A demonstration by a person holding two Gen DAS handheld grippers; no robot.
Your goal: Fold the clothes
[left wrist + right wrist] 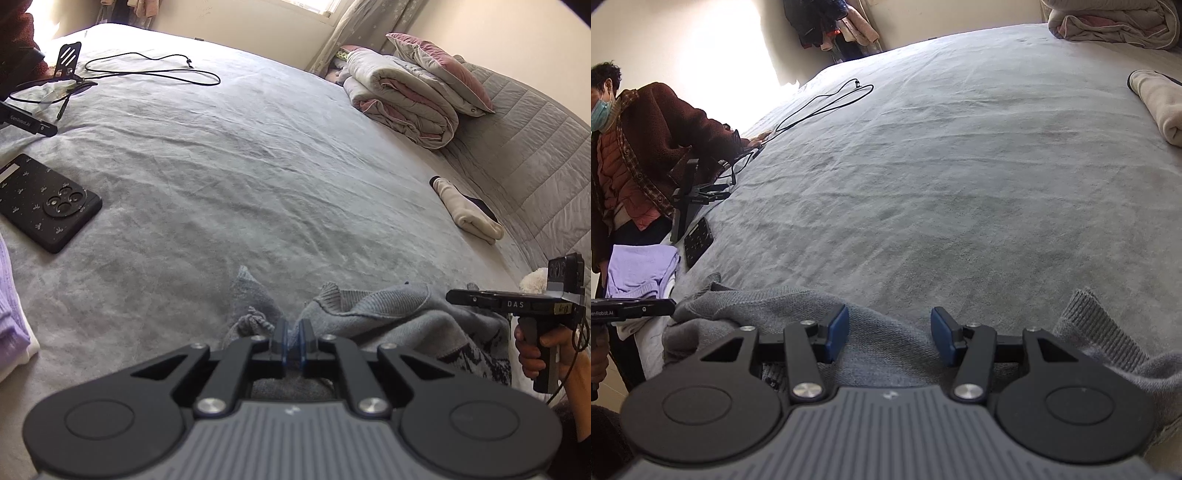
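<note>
A grey knitted sweater (388, 310) lies crumpled at the near edge of the bed. My left gripper (292, 334) is shut on a bunched fold of this sweater, the blue pads pressed on the knit. In the right wrist view the grey sweater (775, 310) spreads under my right gripper (889, 332), which stands open just above the cloth with nothing between its fingers. The right gripper (458, 296) also shows at the right edge of the left wrist view, held by a hand (535, 350). The left gripper's tip (646, 310) pokes in at the left of the right wrist view.
The bed sheet (258, 166) is grey and wide. On it lie a black phone (44, 203), a black cable (155, 70), a rolled cream garment (469, 210) and a folded quilt with a pillow (413, 92). A lilac folded garment (639, 269) sits at the left. A person (639, 155) stands beside the bed.
</note>
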